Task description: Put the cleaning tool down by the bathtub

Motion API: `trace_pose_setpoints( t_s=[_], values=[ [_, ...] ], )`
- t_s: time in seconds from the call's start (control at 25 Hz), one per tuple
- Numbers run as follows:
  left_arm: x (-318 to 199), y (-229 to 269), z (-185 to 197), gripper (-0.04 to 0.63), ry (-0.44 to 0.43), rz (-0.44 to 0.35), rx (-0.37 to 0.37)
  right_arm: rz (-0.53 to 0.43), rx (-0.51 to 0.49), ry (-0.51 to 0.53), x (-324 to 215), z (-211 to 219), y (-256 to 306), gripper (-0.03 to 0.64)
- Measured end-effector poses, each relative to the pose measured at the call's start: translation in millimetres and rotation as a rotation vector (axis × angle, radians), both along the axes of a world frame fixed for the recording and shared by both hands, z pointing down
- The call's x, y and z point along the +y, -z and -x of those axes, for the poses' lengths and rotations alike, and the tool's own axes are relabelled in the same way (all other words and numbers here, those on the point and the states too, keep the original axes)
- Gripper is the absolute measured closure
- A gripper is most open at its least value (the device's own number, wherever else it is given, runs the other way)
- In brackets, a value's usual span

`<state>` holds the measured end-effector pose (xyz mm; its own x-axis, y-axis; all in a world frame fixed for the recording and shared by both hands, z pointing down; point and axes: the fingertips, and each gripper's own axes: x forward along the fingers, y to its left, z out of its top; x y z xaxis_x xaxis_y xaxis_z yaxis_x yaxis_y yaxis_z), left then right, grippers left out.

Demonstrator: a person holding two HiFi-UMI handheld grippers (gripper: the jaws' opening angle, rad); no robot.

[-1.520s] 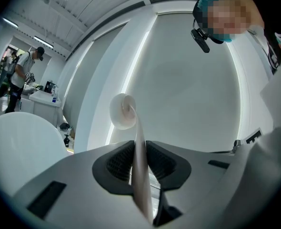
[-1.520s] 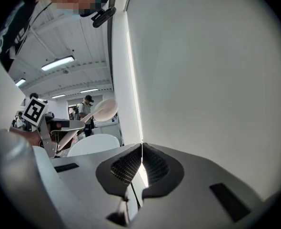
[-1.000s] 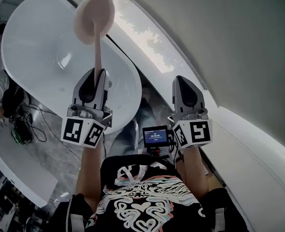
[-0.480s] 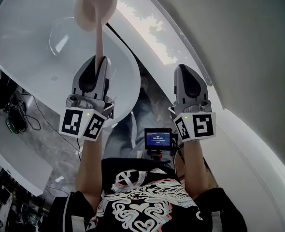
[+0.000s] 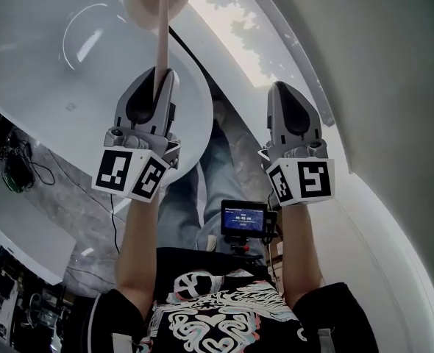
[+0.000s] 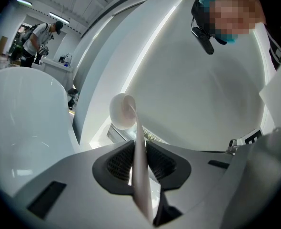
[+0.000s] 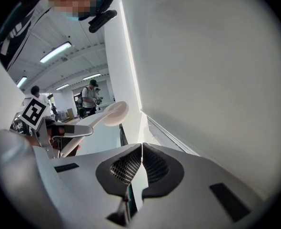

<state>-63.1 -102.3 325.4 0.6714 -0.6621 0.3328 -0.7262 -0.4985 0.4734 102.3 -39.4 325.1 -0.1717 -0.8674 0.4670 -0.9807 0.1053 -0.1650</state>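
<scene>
The white bathtub point(image 5: 55, 57) fills the upper left of the head view. Right of it, the left gripper point(image 5: 160, 77) has its jaws clamped narrowly on the pale handle of the cleaning tool point(image 5: 161, 35). The tool's round head reaches the frame's top edge. Farther right, the right gripper point(image 5: 280, 89) has its jaws pressed together, empty.

White bathtub point(image 5: 48, 72) on grey floor point(image 5: 62, 197)
</scene>
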Motion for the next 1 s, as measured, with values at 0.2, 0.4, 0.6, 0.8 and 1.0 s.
trace_pose_setpoints(
  t_s=[0.2, 0.4, 0.6, 0.8, 1.0],
  values=[
    [2, -46, -15, 0.509, 0.007, 0.038, -0.012, 0.021, -0.004, 0.019, -5, -7, -38, 0.591],
    [0, -86, -17, 0.509, 0.007, 0.069, -0.055, 0.047, 0.012, -0.015, -8, -28, -68, 0.591],
    [-5, -116, -17, 0.509, 0.017, 0.108, -0.060, 0.073, 0.029, 0.012, -18, -24, -96, 0.591],
    [-1, -143, -28, 0.509, 0.022, 0.125, -0.055, 0.084, 0.029, 0.046, -20, -21, -126, 0.591],
    [3, -165, -34, 0.509, 0.044, 0.152, -0.017, 0.114, 0.042, 0.081, -19, -17, -147, 0.591]
  ],
)
